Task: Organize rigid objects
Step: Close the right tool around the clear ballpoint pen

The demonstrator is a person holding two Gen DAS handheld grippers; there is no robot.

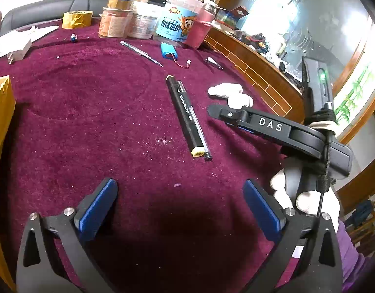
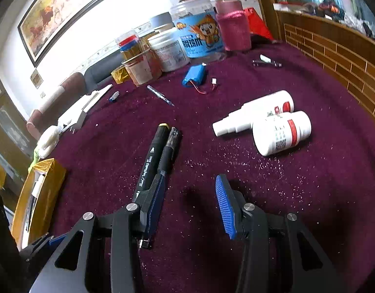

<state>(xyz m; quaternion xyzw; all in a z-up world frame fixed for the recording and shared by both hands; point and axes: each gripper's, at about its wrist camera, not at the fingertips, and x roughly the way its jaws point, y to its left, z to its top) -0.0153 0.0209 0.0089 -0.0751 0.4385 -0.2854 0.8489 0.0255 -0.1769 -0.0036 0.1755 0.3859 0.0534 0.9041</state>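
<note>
Open cloth around the black marker, clutter along the far edge.

Lying flush against the marker's right side, a clear pen, leaving no gap between the two. Left of the marker, wide bare maroon tablecloth as far as a yellow box at the edge. Right of the marker, a strip of bare cloth, then two white bottles lying touching each other. Beyond the marker, a thin silver pen and a blue battery pack with loose wires, well apart from it. Farther back, a packed row of jars and a tape roll, closing the far edge.
</note>
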